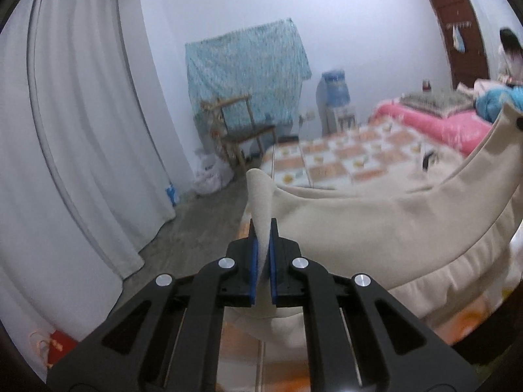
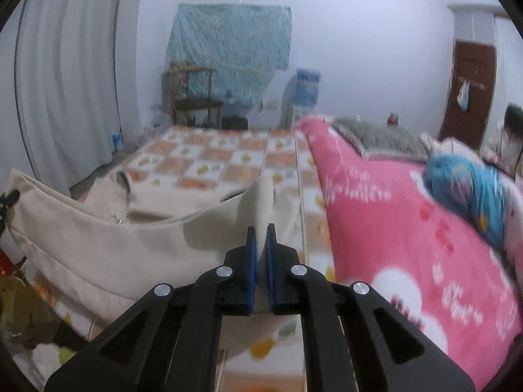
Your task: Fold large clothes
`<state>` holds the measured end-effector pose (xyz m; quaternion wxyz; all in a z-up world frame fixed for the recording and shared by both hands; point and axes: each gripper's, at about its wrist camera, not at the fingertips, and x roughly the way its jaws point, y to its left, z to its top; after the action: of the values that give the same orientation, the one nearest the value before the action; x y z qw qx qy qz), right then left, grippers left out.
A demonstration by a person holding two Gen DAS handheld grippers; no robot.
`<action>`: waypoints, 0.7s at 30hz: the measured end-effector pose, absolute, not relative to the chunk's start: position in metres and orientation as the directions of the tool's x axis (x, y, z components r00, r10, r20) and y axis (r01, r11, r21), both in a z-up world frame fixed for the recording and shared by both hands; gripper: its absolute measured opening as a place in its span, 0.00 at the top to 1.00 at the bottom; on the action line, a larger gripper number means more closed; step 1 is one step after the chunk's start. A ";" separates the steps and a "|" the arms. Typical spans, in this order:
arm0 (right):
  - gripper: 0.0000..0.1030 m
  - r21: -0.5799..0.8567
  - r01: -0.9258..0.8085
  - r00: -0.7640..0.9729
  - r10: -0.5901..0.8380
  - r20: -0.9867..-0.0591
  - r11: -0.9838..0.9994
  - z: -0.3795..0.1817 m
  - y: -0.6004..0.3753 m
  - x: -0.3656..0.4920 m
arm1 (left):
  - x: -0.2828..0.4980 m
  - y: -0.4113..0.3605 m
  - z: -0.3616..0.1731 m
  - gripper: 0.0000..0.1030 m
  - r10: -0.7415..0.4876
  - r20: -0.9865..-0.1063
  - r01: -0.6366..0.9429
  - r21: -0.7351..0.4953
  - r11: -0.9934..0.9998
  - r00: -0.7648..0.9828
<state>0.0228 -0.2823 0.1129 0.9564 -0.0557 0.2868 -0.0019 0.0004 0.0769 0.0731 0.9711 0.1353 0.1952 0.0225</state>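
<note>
The left claw (image 1: 263, 228) is pressed together on a fold of the cream garment (image 1: 376, 225), with a tongue of cloth standing up between its blue pads (image 1: 255, 261) at the near left of the bed (image 1: 333, 156). From that pinch the held edge runs rightward in a slack, sagging curve, its ribbed hem hanging on the near side, and climbs at the far right of the left wrist view to a dark piece of hardware that is probably the other tool, though too little of it shows to be sure. The rest of the garment trails away from the held edge onto the checked orange and white bed cover, so the body of the cloth lies ahead of and below both claws. At the right end of the same edge, the right claw (image 2: 259, 228) is likewise closed on a bunched corner of cloth, beside the pink blanket (image 2: 408, 245) heaped along the right of the bed. The garment's long axis therefore runs left to right between the two claws, each holding one end, neither nearer than the other. As a judgement, the coming fold depends on carrying this held edge forward over the cloth lying farther up the bed, keeping both ends level so that the sag does not wrinkle.
</note>
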 end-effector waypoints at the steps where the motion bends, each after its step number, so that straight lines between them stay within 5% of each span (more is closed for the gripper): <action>1: 0.94 -0.117 -0.032 0.842 -0.036 -0.538 0.993 0.117 -0.281 0.031 | 0.009 0.077 0.079 0.95 0.091 -0.361 0.010 0.268 0.963 0.928; 9: 0.94 -0.051 -0.031 0.853 0.000 -0.522 0.998 0.130 -0.307 0.149 | 0.129 0.083 0.094 0.95 0.062 -0.369 0.037 0.255 0.966 0.927; 13: 0.94 0.030 -0.004 0.799 0.021 -0.600 1.000 0.092 -0.322 0.208 | 0.210 0.087 0.056 0.89 0.039 -0.565 0.095 0.206 0.974 0.824; 17: 0.93 0.052 0.066 0.651 -0.004 -0.759 0.996 0.019 -0.338 0.256 | 0.274 0.108 -0.019 0.70 0.042 -0.808 0.060 0.095 0.994 0.588; 21: 0.75 0.138 0.151 0.600 0.020 -0.799 0.979 -0.009 -0.360 0.251 | 0.255 0.133 -0.012 0.53 -0.018 -0.770 -0.005 -0.027 1.000 0.637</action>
<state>0.2506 -0.3596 -0.0090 0.8894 0.0959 0.4455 -0.0366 0.2549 0.1329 -0.0117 0.9047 -0.0132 0.4258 -0.0035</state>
